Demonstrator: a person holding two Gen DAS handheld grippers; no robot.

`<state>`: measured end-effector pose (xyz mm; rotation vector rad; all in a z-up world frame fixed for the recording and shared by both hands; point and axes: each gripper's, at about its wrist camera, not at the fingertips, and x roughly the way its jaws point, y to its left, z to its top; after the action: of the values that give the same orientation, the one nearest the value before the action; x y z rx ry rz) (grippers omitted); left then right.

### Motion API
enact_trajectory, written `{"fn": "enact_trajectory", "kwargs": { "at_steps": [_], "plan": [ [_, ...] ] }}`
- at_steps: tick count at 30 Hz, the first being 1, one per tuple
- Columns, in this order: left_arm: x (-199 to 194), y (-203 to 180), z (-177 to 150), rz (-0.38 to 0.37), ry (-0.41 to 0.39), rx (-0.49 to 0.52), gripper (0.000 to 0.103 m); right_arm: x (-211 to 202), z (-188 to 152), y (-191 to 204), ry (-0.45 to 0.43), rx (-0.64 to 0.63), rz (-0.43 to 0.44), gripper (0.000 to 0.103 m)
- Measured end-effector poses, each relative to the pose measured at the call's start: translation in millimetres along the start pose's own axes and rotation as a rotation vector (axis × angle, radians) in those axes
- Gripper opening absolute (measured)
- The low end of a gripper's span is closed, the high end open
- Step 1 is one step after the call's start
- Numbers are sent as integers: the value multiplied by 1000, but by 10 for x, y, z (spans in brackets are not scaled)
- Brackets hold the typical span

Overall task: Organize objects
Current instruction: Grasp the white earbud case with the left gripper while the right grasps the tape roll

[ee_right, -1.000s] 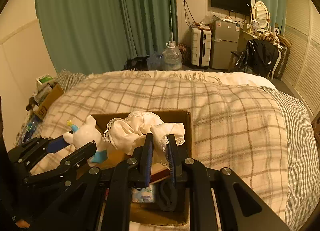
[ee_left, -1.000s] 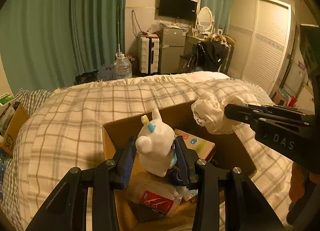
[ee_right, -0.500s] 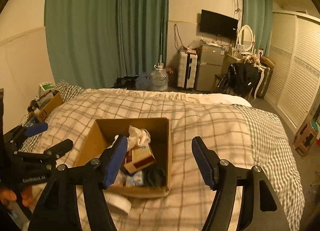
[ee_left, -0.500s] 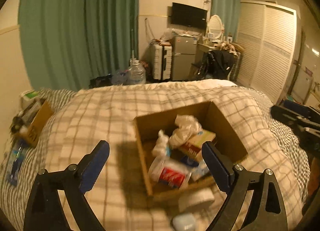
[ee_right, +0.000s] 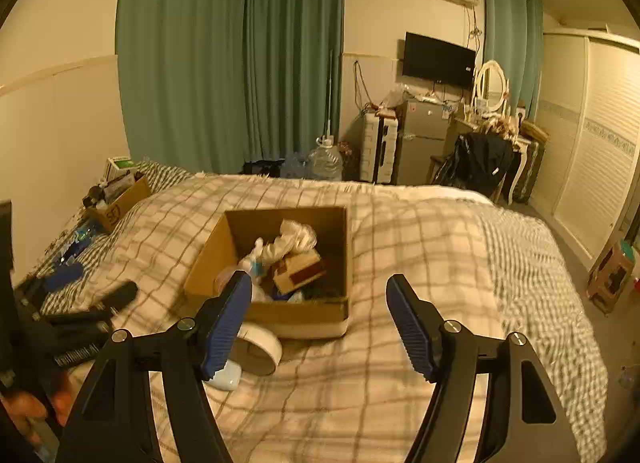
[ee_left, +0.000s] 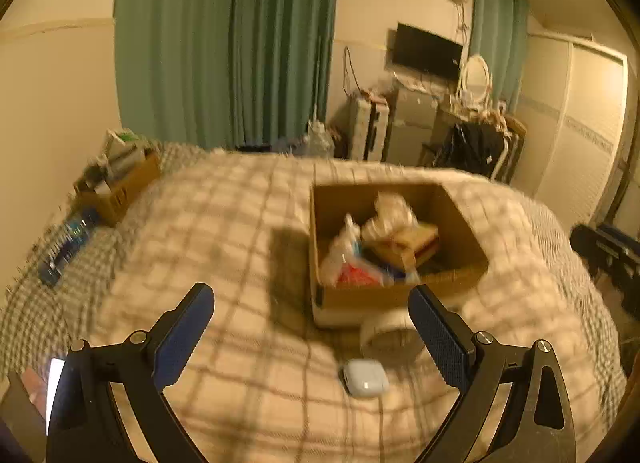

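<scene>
1. Left gripper (ee_left: pixel 312 339): jaws spread wide and holding nothing, poised above the plaid blanket (ee_left: pixel 224 247) short of the box. In the right wrist view it shows as a dark, blurred form at the left edge (ee_right: pixel 80 303).
2. Right gripper (ee_right: pixel 318 319): jaws likewise wide apart and empty, its blue pads (ee_right: pixel 408 327) framing the near end of the box from above.
3. Cardboard box (ee_right: pixel 224 259): open-topped, resting on the blanket near the middle of the bed; also seen from the left wrist (ee_left: pixel 464 219).
4. Box contents: a white plush toy (ee_right: pixel 252 257) against the left inner wall, a crumpled white cloth (ee_right: pixel 298 237) toward the far side, and a small tan carton (ee_right: pixel 300 269) tilted beside them. A packet with red print (ee_left: pixel 352 275) lies at the near left corner. Motion blur in the left wrist view obscures finer detail.
5. Roll of white tape (ee_right: pixel 258 349): on its side on the blanket, touching the near wall of the box; visible also at (ee_left: pixel 386 329).
6. White earbud case (ee_left: pixel 366 377): on the blanket just beside the tape roll, outside the box, on the camera side.
7. Second carton of clutter (ee_right: pixel 120 203): at the far left edge of the bed, well apart from the main box.
8. Background: green curtains (ee_right: pixel 232 55) and a wall-mounted television (ee_right: pixel 438 59).
</scene>
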<state>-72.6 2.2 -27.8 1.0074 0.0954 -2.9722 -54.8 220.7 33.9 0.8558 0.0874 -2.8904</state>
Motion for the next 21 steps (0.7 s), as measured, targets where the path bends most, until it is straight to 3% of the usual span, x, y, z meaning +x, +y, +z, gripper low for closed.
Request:
{"fn": "enact_trajectory", "kwargs": {
  "at_steps": [6, 11, 17, 19, 21],
  "plan": [
    [473, -170, -429, -14, 119, 35, 100, 565, -409, 29, 100, -16, -64, 70],
    [776, -316, -730, -50, 215, 89, 100, 1047, -736, -3, 247, -10, -69, 70],
    [1143, -473, -884, -145, 319, 98, 100, 1112, -776, -51, 252, 26, -59, 70],
    [1208, -499, -892, -168, 319, 90, 95, 1116, -786, -85, 258, 44, -56, 70],
    [1278, -543, -924, -212, 358, 100, 79, 1137, -789, -110, 269, 63, -51, 70]
  ]
}}
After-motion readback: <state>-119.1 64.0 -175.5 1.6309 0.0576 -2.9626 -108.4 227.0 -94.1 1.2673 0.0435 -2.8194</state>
